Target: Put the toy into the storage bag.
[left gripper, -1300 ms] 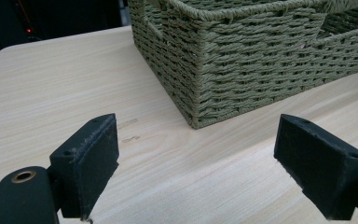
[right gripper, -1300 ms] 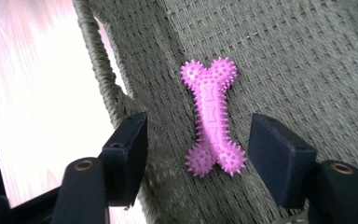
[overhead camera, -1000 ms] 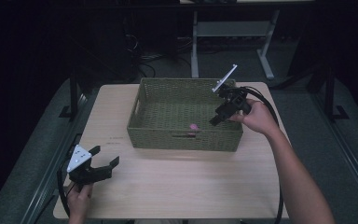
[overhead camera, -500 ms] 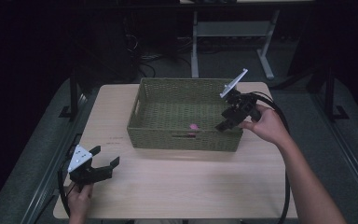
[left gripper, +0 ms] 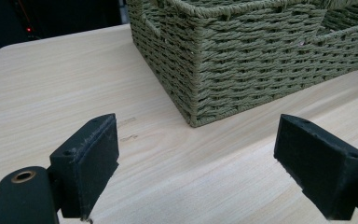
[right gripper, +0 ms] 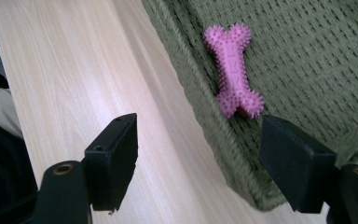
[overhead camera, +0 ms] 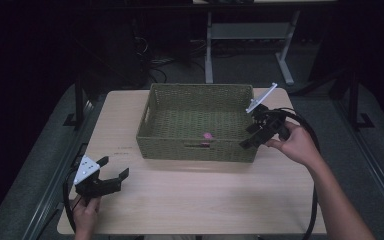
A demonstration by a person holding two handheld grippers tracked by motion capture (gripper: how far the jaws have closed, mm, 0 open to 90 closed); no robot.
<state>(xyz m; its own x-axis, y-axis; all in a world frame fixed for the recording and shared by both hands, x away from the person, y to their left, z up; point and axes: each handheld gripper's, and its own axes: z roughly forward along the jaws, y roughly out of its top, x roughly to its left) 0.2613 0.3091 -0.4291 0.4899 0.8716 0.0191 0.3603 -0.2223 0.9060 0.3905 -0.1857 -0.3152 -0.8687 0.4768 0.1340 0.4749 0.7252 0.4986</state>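
- The wooden surface point(overhead camera: 205, 200) is the biggest thing here, light wood grain, dark room all around it.
- On it sits a green woven basket point(overhead camera: 200, 95), towards the far side, with a cut-out handle in its near wall.
- Right gripper point(overhead camera: 258, 134) is at the basket's near right corner, held in the person's right hand point(overhead camera: 295, 145). Its fingers point(right gripper: 114, 161) stand well apart with nothing between them, and they've just been opening a bit more. In the right gripper view they straddle the basket's rim.
- Left gripper point(overhead camera: 112, 172) is down by the near left corner of the surface, well apart from the basket. Fingers point(left gripper: 88, 161) spread wide, nothing held, pointed at the basket's corner.
- Smallest: a pink spiky bone toy point(right gripper: 233, 70) lying flat on the basket floor, right by the near wall. From the high view it's just a tiny pink dot point(overhead camera: 207, 135), so I can't really tell if it's touching the wall or only close to it.
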